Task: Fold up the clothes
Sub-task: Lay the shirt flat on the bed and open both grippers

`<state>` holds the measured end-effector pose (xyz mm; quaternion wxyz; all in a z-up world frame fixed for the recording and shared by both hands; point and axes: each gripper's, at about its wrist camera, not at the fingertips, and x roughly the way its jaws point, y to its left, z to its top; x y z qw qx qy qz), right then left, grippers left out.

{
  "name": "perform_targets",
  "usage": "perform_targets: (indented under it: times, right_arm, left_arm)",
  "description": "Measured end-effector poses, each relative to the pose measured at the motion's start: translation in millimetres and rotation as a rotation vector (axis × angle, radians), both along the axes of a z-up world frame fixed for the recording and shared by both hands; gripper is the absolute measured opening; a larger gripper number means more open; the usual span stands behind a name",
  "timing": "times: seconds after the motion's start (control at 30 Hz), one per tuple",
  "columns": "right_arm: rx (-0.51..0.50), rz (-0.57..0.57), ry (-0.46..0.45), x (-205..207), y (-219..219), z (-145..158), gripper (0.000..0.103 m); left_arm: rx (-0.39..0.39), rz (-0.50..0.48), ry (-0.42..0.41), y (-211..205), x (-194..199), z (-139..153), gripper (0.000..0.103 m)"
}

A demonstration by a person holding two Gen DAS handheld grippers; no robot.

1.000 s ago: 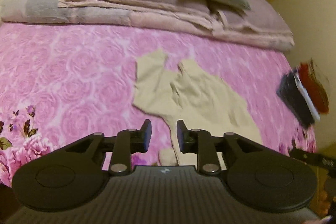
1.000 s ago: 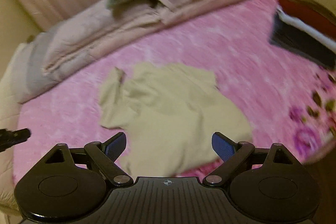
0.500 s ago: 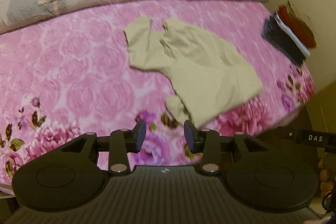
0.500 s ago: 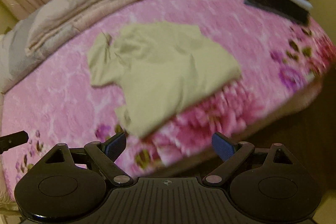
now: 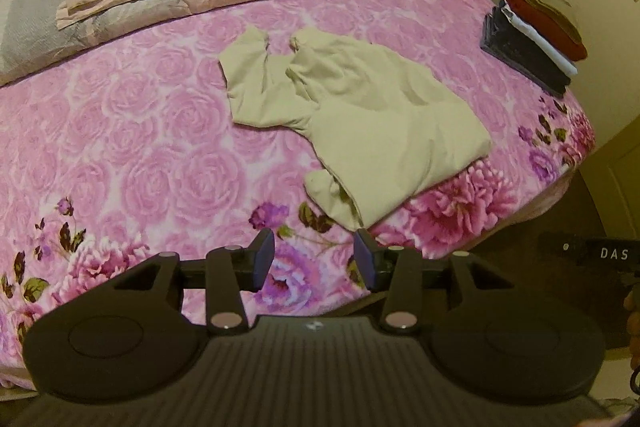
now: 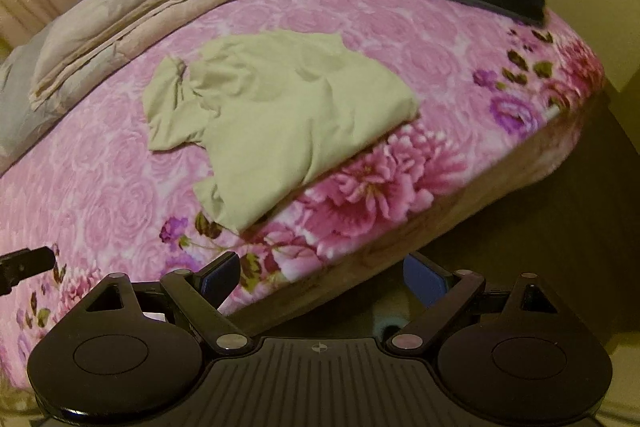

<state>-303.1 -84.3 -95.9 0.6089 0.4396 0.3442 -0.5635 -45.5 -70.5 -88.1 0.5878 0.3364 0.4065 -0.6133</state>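
Beige shirt [image 5: 360,115] lies crumpled on the bed [image 5: 132,147], just ahead of both grippers. Left gripper [image 5: 315,259] opening, empty. Right gripper [image 6: 320,277] spread wide, empty.

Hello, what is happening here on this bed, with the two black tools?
A person holds a two-finger gripper in each hand above a bed with a pink floral cover. A beige shirt lies crumpled near the bed's front edge, not yet folded. Neither gripper touches it: the left gripper has its jaws opening with nothing between them, and the right gripper is wide open and empty. A stack of folded clothes already sits at the far right corner.
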Motion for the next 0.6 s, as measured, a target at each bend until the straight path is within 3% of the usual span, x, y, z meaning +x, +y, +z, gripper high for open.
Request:
perform_targets:
  times: [0.27, 0.6]
  right_arm:
    - [-0.001, 0.101, -0.001, -26.8, -55.0, -7.3, 0.091]
    - [0.011, 0.264, -0.007, -105.3, -154.3, -7.6, 0.091]
  left_arm:
    - [0.009, 0.109, -0.029, -34.4, -29.8, -7.3, 0.041]
    - [0.048, 0.286, -0.041, -77.8, -117.0, -20.1, 0.041]
